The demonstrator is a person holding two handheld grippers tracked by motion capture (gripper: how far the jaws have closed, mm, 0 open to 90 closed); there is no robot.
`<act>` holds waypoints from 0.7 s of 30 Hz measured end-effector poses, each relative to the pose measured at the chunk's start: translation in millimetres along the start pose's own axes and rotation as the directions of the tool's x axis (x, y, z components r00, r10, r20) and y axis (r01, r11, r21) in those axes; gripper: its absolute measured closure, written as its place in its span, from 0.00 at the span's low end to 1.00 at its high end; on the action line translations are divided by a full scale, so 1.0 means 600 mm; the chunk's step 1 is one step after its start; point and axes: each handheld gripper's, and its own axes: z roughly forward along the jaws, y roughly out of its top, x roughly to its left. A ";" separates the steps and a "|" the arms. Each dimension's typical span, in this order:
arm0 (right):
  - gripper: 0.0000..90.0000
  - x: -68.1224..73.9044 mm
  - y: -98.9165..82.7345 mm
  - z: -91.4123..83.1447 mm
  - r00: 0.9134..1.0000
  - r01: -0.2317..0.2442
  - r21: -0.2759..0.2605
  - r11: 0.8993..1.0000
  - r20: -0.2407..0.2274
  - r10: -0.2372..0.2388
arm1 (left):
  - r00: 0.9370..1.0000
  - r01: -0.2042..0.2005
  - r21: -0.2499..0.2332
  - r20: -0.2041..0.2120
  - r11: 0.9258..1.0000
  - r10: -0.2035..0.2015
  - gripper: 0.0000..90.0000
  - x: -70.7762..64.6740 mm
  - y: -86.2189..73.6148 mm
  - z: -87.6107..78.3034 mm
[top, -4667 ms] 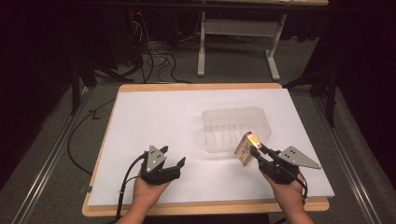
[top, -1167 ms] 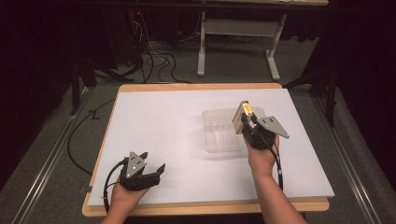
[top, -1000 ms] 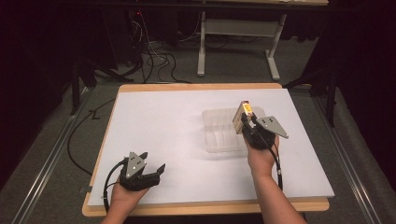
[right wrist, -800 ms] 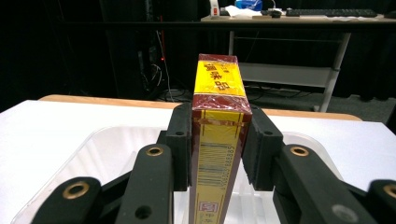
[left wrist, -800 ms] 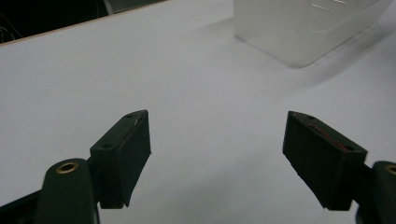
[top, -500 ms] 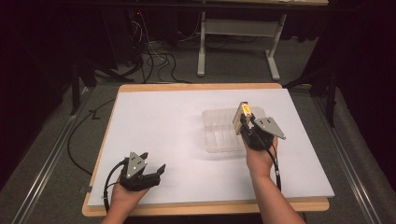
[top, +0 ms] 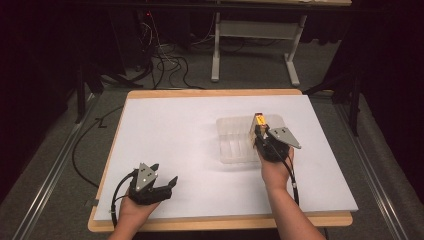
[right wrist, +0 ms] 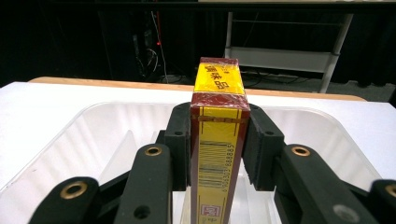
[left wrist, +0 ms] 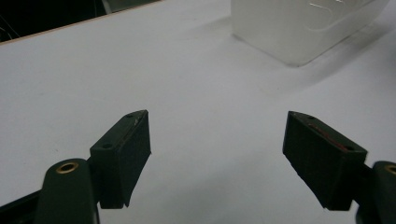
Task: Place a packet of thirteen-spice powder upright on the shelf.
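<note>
A yellow and dark red box (right wrist: 218, 135) with a barcode is clamped between the jaws of my right gripper (top: 259, 131), which is shut on it. The box (top: 259, 121) is held upright over the clear plastic tub (top: 235, 145) at the table's right middle. In the right gripper view the tub's rim (right wrist: 56, 135) curves around below the box. My left gripper (top: 161, 181) rests near the table's front left edge, open with nothing between its jaws. The left gripper view shows its two fingers (left wrist: 122, 156) wide apart over the white surface, with the tub (left wrist: 299, 28) farther off.
A white sheet (top: 175, 135) covers the wooden table (top: 215, 222). Beyond the far edge stand a grey table frame (top: 255, 45) and tangled cables (top: 165, 55) on the floor. A metal rail (top: 45, 185) runs along the left side.
My right gripper has carried the box from the tub's front edge to above the tub, then lowered slightly. The left gripper drew back to the front left and has stayed still.
</note>
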 end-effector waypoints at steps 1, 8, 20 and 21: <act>0.74 -0.001 -0.001 0.002 1.000 0.002 0.003 1.000 -0.003 -0.002 | 1.000 0.000 0.000 0.001 1.000 0.000 0.26 0.000 0.000 0.000; 0.74 -0.002 -0.007 0.009 1.000 -0.002 0.020 1.000 -0.008 0.002 | 1.000 0.004 0.001 0.005 1.000 -0.004 0.26 0.001 -0.001 0.000; 0.73 -0.005 -0.028 0.018 1.000 -0.007 0.056 0.998 -0.025 0.008 | 1.000 0.001 0.005 0.009 1.000 -0.001 0.26 0.000 -0.001 0.000; 0.72 -0.006 -0.028 0.018 1.000 -0.005 0.053 0.999 -0.030 0.007 | 1.000 0.001 0.008 0.011 1.000 -0.001 0.26 0.000 -0.001 0.000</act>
